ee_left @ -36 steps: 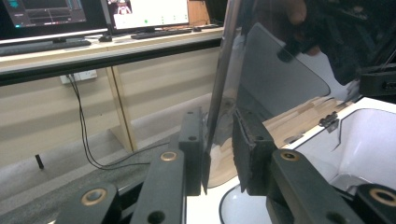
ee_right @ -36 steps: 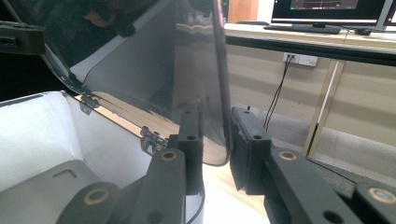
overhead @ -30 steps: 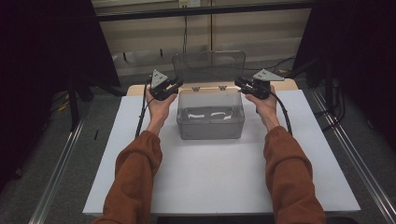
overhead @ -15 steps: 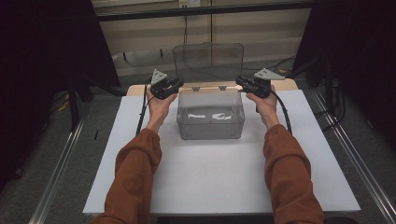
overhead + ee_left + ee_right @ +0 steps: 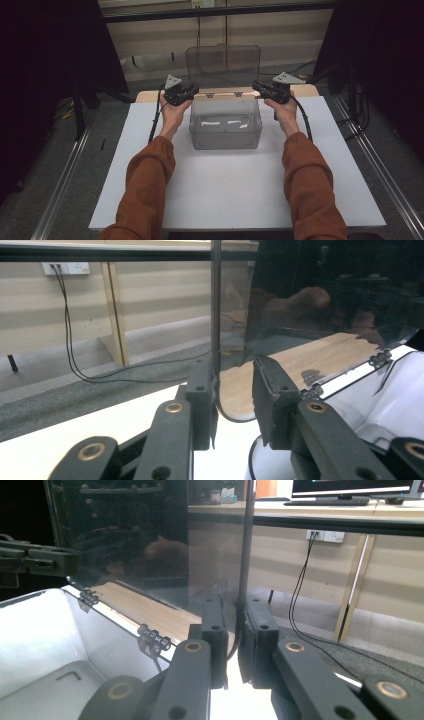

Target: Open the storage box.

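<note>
1. Clear box [image 5: 226,122] sits mid-table [image 5: 225,200]; its hinged lid [image 5: 223,65] stands upright at the rear.
2. Left gripper [image 5: 192,92]: lid's left edge lies between the jaws, against one pad; the other stands slightly off.
3. Right gripper [image 5: 257,90]: jaws clamped on the lid's right edge.

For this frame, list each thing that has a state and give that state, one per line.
Clear plastic box: open, standing on the white table top.
Tinted clear hinged lid: raised upright at the back of the box.
Left gripper: shut on the lid's left edge.
Right gripper: shut on the lid's right edge.
Small white pieces inside the box: lying on its bottom.
</note>
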`<state>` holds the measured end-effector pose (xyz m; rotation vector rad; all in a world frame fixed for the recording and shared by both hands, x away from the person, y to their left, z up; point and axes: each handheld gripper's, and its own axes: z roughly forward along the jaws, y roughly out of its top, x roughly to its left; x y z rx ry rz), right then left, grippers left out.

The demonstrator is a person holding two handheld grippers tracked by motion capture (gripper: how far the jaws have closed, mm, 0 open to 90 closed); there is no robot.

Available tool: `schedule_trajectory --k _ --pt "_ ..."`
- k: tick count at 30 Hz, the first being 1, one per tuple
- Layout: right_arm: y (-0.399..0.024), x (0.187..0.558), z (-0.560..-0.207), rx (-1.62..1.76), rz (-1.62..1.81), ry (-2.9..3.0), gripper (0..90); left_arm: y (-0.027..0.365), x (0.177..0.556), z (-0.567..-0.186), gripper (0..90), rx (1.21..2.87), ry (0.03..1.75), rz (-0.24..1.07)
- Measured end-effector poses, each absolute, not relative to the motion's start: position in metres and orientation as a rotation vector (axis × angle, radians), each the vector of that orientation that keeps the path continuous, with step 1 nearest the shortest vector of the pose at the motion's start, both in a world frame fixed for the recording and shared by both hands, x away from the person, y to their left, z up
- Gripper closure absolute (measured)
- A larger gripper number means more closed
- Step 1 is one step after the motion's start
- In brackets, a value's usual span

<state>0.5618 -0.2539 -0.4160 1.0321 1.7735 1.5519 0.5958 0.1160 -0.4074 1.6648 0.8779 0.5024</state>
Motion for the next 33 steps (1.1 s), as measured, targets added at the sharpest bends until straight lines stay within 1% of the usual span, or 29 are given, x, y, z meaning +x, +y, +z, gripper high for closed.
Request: schedule_trajectory --k 5,13,17,22,27,33 --pt "-0.252 0.563 -0.414 1.089 1.552 1.774 81.4 0.115 0.597 -0.406 72.0 1.657 0.906 0.479" --pt "-0.252 0.567 -0.409 1.174 1.553 1.789 81.2 0.116 0.600 -0.402 72.1 1.691 0.937 0.449" --pt "-0.251 0.568 -0.407 1.235 1.553 1.795 81.1 0.114 0.601 -0.402 71.3 1.682 0.966 0.440" --pt "-0.251 0.572 -0.406 1.297 1.558 1.792 80.2 0.112 0.603 -0.402 68.0 1.677 0.997 0.429" --pt "-0.251 0.574 -0.405 1.321 1.564 1.795 79.9 0.113 0.606 -0.402 68.0 1.679 1.010 0.388" --pt "-0.248 0.576 -0.406 1.354 1.561 1.777 78.6 0.112 0.607 -0.399 66.8 1.716 1.015 0.393"
